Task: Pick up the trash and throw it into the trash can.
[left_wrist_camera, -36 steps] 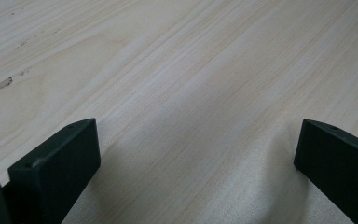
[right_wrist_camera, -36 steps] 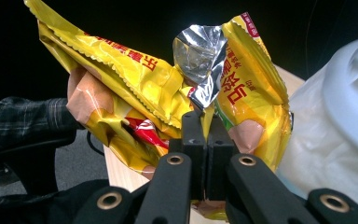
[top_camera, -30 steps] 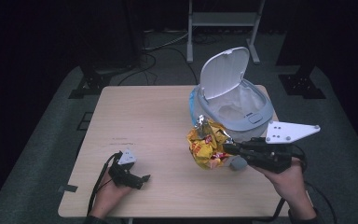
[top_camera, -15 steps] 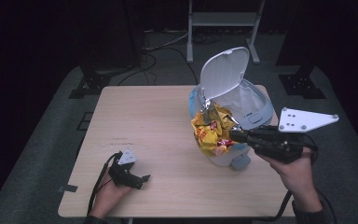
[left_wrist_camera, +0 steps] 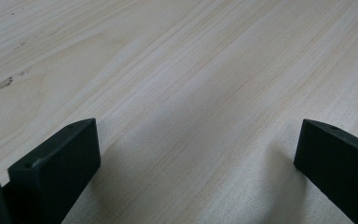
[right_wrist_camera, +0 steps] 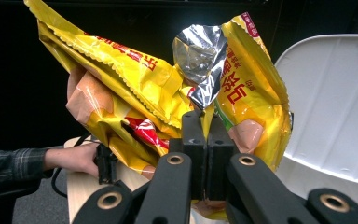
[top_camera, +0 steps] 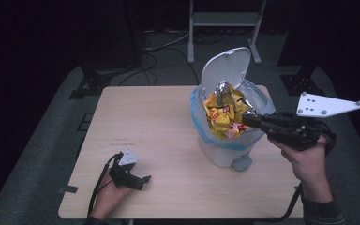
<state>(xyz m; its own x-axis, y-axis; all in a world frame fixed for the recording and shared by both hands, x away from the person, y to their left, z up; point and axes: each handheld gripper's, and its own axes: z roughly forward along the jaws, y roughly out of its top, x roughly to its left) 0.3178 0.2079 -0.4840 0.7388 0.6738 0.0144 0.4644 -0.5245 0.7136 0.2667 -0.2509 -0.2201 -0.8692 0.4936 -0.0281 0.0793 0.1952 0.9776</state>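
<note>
Dark lab: black curtains [top_camera: 51, 37], floor cables [top_camera: 159, 44]

Red Chinese characters on the yellow snack bag [right_wrist_camera: 242, 88], illegible.

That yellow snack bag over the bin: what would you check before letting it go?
1. Grip: the right gripper has its jaws shut on the yellow snack bag. Ok.
2. Lid: the bin lid stands up, opening free. Ok.
3. Position: the bag sits over the white bin, at the blue liner. Ok.
4. Fit: the bag is crumpled and wide; whether it slips in whole, cannot tell.
5. Other hand: the left gripper rests on the table, jaws open, well away from the bin. Ok.
6. Bin steadiness: nothing braces it; cannot tell.
</note>
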